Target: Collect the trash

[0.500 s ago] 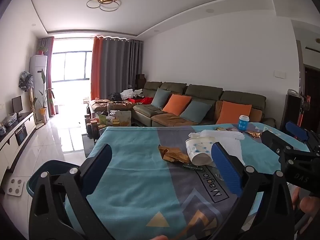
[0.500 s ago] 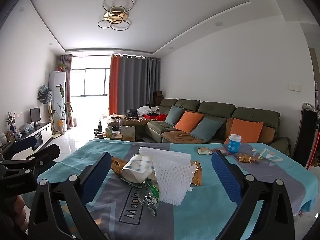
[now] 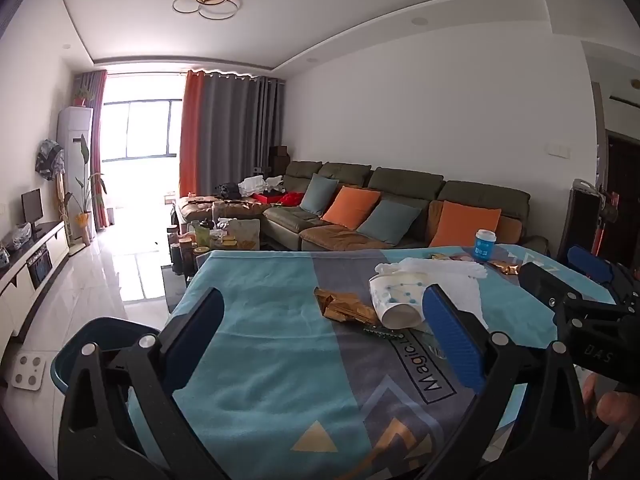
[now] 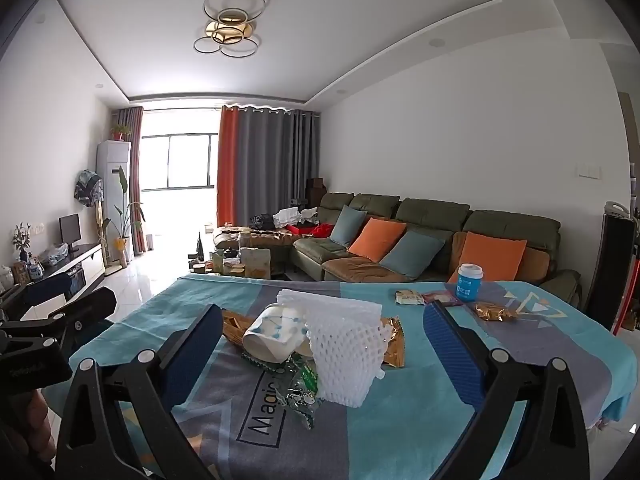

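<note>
A big desk (image 4: 500, 364) with a blue and grey cloth fills the front of both views, and a long green sofa (image 4: 436, 232) with orange and blue pillows stands behind it. A dark blue bin (image 3: 86, 340) sits on the floor by the left edge of the desk. The left claw (image 3: 324, 334) hangs over the near part of the desk with its two blue fingers spread wide and nothing between them. The right claw (image 4: 324, 346) is spread wide too and pinches nothing; the trash pile lies on the desk past its fingers. In that pile a white foam net (image 4: 344, 344) stands tallest, leaning against a white paper cup (image 4: 272, 334) that lies on its side. Gold wrappers (image 4: 394, 344) lie under and beside the cup and net. A crumpled green wrapper (image 4: 302, 388) lies in front of them, nearest the right claw. Farther back on the desk a small blue cup with a white lid (image 4: 469, 282) stands upright, near some flat little packets (image 4: 424, 298) and another gold wrapper (image 4: 494, 313).
</note>
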`<state>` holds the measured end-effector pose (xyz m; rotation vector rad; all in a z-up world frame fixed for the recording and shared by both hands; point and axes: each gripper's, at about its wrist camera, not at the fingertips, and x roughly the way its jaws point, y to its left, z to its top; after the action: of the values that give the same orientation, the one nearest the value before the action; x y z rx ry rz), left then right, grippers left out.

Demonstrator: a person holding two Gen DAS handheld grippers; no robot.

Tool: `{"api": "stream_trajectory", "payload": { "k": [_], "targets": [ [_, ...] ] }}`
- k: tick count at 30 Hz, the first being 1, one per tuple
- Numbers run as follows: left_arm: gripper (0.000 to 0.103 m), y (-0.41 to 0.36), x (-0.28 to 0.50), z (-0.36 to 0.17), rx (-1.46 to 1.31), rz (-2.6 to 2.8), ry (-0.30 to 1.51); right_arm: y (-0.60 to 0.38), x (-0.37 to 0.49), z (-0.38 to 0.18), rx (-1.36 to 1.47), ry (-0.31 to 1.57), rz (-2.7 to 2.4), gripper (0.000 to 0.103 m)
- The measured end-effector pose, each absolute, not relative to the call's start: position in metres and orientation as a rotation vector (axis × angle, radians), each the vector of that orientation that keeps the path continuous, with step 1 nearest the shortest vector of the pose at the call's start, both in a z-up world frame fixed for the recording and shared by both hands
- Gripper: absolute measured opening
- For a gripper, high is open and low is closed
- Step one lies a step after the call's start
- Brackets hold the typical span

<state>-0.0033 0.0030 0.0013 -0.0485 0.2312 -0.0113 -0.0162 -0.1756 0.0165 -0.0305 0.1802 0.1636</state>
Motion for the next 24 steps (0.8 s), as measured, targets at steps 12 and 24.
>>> {"api": "stream_trajectory", "payload": {
  "k": [12, 24],
  "targets": [
    [0.098, 0.0057, 0.0015, -0.0012, -0.070, -0.013, 0.249, -0.1756, -0.0191, 0.0120, -0.032, 0.178, 0.163, 0.097],
    [0.098, 0.0078, 0.0018, -0.0021, -0.080, -0.011, 0.250, -0.1759, -0.0186, 0.0123, -0.031, 0.179, 0.164, 0.097]
  ]
}}
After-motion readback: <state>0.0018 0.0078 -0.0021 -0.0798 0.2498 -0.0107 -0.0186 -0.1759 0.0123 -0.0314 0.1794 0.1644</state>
